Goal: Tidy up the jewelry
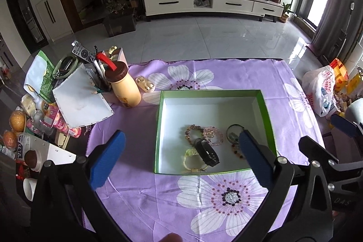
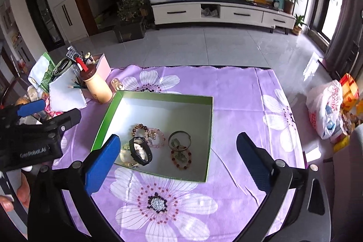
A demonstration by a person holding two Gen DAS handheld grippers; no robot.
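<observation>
You have one green box (image 2: 209, 119) on the purple cloth (image 2: 238, 106). It holds three bead bracelets (image 2: 139, 128), two watches (image 2: 140, 151) and one bangle (image 2: 179, 140).

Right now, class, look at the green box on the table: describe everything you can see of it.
The box is a shallow open rectangle, seemingly cardboard, with bright green walls and a white floor. It has no lid on and sits flat on the purple flowered cloth. Jewelry lies together toward its near side: bead bracelets, a black watch, a metal bangle. Its far half is bare. Neither gripper touches it.
</observation>
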